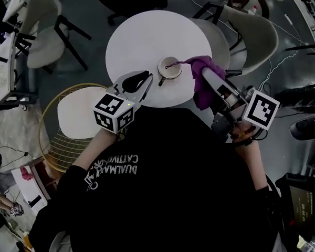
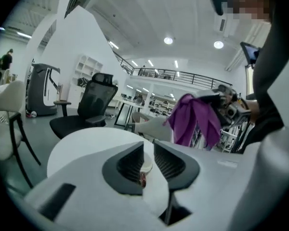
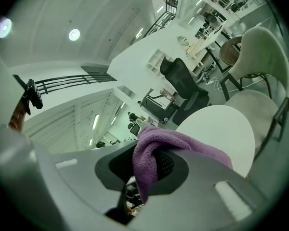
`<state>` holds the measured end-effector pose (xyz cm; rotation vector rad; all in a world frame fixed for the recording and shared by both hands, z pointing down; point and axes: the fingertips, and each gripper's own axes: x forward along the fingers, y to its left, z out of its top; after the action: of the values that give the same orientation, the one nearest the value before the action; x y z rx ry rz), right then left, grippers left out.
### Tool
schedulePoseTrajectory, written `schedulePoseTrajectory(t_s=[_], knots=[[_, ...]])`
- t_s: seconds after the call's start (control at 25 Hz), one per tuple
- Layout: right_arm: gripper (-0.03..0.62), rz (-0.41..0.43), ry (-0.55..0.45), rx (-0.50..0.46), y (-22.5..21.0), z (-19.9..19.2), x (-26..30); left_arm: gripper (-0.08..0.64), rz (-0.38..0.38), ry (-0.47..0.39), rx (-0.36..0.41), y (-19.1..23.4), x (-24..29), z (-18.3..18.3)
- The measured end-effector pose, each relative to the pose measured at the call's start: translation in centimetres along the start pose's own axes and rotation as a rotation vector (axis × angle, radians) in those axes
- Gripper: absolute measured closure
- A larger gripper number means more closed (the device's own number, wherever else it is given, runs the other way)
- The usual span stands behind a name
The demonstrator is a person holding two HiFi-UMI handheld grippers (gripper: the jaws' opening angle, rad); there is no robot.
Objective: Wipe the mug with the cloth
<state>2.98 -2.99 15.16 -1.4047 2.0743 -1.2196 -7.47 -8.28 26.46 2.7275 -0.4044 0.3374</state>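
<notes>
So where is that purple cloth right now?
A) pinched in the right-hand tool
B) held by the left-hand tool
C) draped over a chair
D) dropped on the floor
A: the right gripper view shows the purple cloth clamped between the jaws of the right tool.

Surface (image 1: 142, 35): I find the far and left parts bare. The mug (image 1: 169, 67) blocks the near edge, flanked by left tongs (image 1: 148, 79) and the cloth (image 1: 203, 88) hanging from the right tongs (image 1: 206, 73). Chairs (image 1: 257, 33) crowd the rim.
</notes>
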Motion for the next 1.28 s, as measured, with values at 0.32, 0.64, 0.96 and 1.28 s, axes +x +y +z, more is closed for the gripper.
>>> schedulePoseTrajectory(t_s=[0.32, 0.64, 0.96, 1.28], knots=[[0.545, -0.080, 0.066, -0.004, -1.8, -1.8, 0.7, 0.407, 0.000, 0.274, 0.003, 0.6, 5.6, -8.8], [0.545, -0.121, 0.102, 0.014, -4.2, -2.6, 1.6, 0.407, 0.031, 0.426, 0.061, 0.6, 8.3, -11.8], [0.545, -0.154, 0.118, 0.011, -5.8, -2.4, 1.6, 0.413, 0.061, 0.514, 0.086, 1.8, 9.7, -13.7], [0.545, -0.173, 0.121, 0.042, -7.9, -1.9, 0.6, 0.423, 0.083, 0.541, 0.077, 2.0, 11.2, -14.7]])
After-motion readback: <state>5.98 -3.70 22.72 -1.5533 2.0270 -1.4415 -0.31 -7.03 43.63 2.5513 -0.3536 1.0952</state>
